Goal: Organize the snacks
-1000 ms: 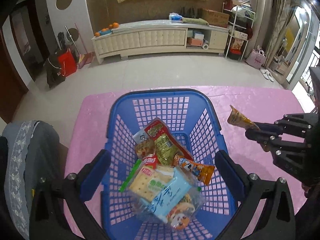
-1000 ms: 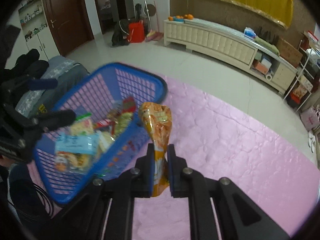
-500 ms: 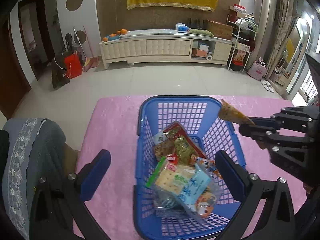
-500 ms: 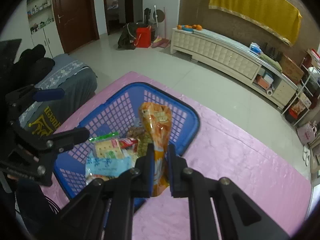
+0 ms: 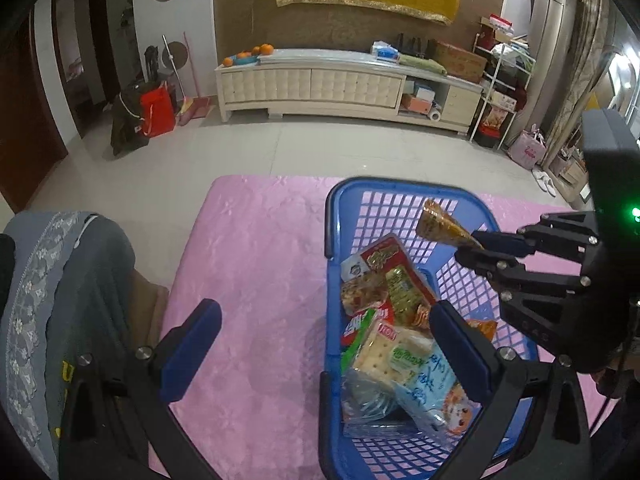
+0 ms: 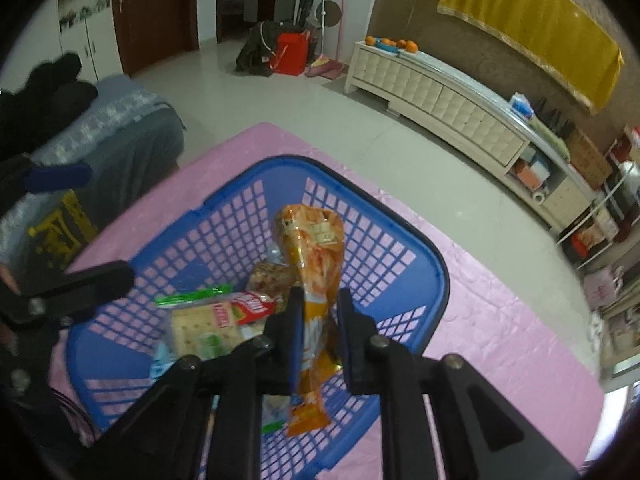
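Note:
A blue plastic basket (image 5: 400, 184) (image 6: 440, 276) stands on the pink table and holds several snack packs, among them a cracker pack (image 5: 392, 352) (image 6: 200, 328) and a red-and-green pack (image 5: 388, 272). My right gripper (image 6: 320, 320) (image 5: 476, 244) hangs over the basket's inside. An orange snack packet (image 6: 316, 248) (image 5: 440, 224) still stands upright between its pads, and the jaws are opening slightly. My left gripper (image 5: 326, 344) (image 6: 106, 224) is open wide above the basket's near left wall, holding nothing.
The pink cloth (image 5: 260, 260) covers the table around the basket. A chair with a grey cover (image 5: 52, 300) stands close at the left edge. Beyond the table lie a tiled floor and a long white cabinet (image 5: 320, 84).
My right gripper has carried the orange packet from beside the basket to above its inside. The left gripper has slid left, so the basket now sits to its right.

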### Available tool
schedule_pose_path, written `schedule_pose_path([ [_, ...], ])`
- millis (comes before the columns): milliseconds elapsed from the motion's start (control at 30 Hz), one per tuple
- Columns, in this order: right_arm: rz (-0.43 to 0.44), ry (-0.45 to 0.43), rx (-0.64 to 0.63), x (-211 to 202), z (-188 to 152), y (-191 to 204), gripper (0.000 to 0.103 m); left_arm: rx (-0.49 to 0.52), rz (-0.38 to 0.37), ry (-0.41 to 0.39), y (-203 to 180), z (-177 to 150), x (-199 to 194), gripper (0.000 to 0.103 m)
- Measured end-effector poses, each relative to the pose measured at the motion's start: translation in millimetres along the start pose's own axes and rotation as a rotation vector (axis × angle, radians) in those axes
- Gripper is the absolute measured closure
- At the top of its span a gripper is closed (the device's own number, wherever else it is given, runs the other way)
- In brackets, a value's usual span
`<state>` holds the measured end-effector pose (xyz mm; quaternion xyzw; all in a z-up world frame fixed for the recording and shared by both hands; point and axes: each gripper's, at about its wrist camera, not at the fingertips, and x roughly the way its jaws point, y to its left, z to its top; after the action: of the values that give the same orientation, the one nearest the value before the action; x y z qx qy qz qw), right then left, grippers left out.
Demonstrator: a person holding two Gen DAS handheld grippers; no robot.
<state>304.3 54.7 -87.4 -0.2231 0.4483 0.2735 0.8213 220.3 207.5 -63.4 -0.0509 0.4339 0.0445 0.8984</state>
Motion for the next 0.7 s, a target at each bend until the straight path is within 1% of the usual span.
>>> schedule_pose_path([
  [33,-0.010,0.008,0.002,4,1,0,0.082,0.005,0.006,0.004,0,-1,2,0.000],
  [67,-0.010,0.017,0.006,7,0,0,0.076,0.010,0.015,0.005,1,-2,2,0.000],
  [100,-0.009,0.020,0.007,9,-1,0,0.062,0.013,0.018,0.004,-1,-4,2,0.000],
  [133,-0.021,0.024,0.003,11,-3,1,0.054,0.010,0.018,0.001,-1,-6,1,0.000],
  [167,-0.037,0.021,-0.007,12,-4,2,0.038,0.007,0.012,0.000,0,-6,1,0.000],
  [200,-0.062,0.014,-0.028,12,-7,4,0.024,0.002,-0.008,-0.004,1,-8,-1,0.000],
  [233,-0.086,0.013,-0.046,12,-8,7,0.020,0.000,-0.019,-0.008,1,-10,-2,0.000],
  [267,-0.136,0.006,-0.078,11,-11,11,0.017,0.000,-0.019,-0.012,0,-12,-4,0.000],
  [300,-0.162,-0.013,-0.097,7,-14,13,0.017,0.000,-0.016,-0.016,0,-13,-7,0.000],
  [333,-0.170,-0.035,-0.103,4,-16,15,0.017,0.000,-0.021,-0.024,-1,-15,-10,0.000],
  [367,-0.167,-0.085,-0.091,-7,-21,15,0.016,0.001,-0.027,-0.034,-3,-18,-13,0.000],
  [433,-0.150,-0.125,-0.046,-21,-27,13,0.014,0.016,-0.015,-0.059,-6,-23,-21,0.000],
  [467,-0.127,-0.148,-0.007,-31,-31,10,0.014,0.022,-0.001,-0.075,-9,-25,-26,0.000],
  [533,-0.090,-0.179,0.045,-48,-39,5,0.013,0.018,0.015,-0.108,-12,-31,-37,0.000],
  [600,-0.070,-0.200,0.082,-60,-48,3,0.013,-0.010,0.027,-0.139,-12,-37,-47,0.000],
  [700,-0.061,-0.233,0.145,-78,-67,-4,0.013,-0.033,0.036,-0.176,-15,-51,-60,0.000],
])
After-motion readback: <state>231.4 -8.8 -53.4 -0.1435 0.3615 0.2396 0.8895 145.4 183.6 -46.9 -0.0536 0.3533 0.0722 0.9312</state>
